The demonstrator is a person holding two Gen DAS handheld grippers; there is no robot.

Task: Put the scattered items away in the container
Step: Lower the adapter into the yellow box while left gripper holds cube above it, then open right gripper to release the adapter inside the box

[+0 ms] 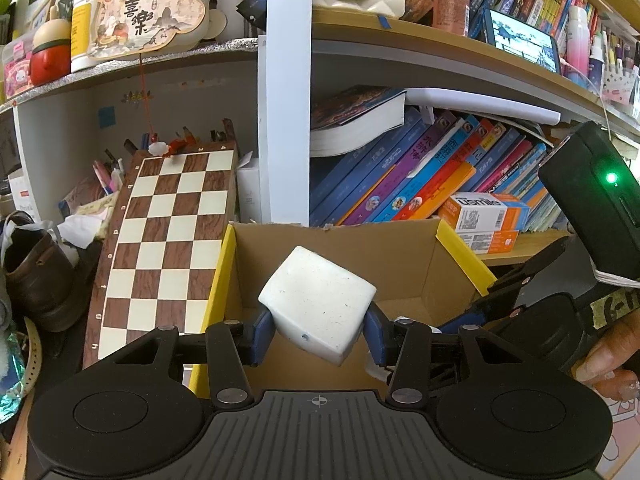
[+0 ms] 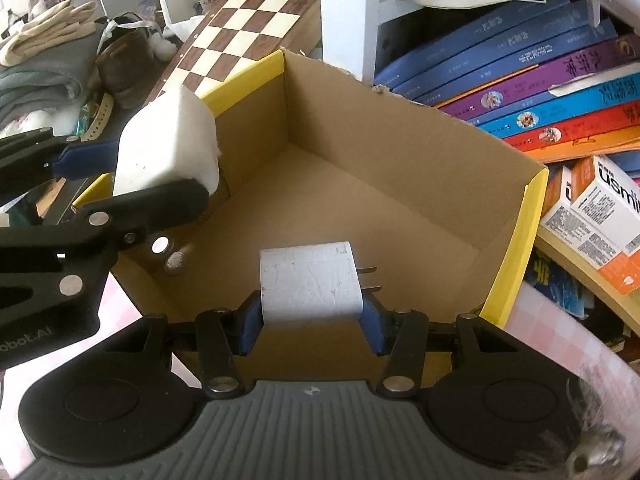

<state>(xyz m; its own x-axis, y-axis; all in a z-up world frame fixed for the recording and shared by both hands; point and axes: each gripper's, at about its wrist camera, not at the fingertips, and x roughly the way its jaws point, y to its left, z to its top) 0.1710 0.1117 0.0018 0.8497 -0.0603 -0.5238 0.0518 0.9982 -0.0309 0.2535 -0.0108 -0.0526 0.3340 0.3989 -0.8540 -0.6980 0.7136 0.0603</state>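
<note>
Propped against the shelving at far left: a chessboard (image 1: pixel 168 240), beside the yellow-edged left wall of an open cardboard box (image 2: pixel 400 152). Held over that left wall, above the box floor: a tilted white block (image 1: pixel 318 304), clamped between the blue pads of the left gripper (image 1: pixel 319 330). Lying on the floor near the left wall: two round batteries (image 2: pixel 170 254). Gripped over the near edge of the box by the right gripper (image 2: pixel 311 320): a white charger plug (image 2: pixel 310 280), prongs pointing right. Stacked past the right wall: leaning books (image 2: pixel 540 76) and an orange-and-white carton (image 2: pixel 600 216).
</note>
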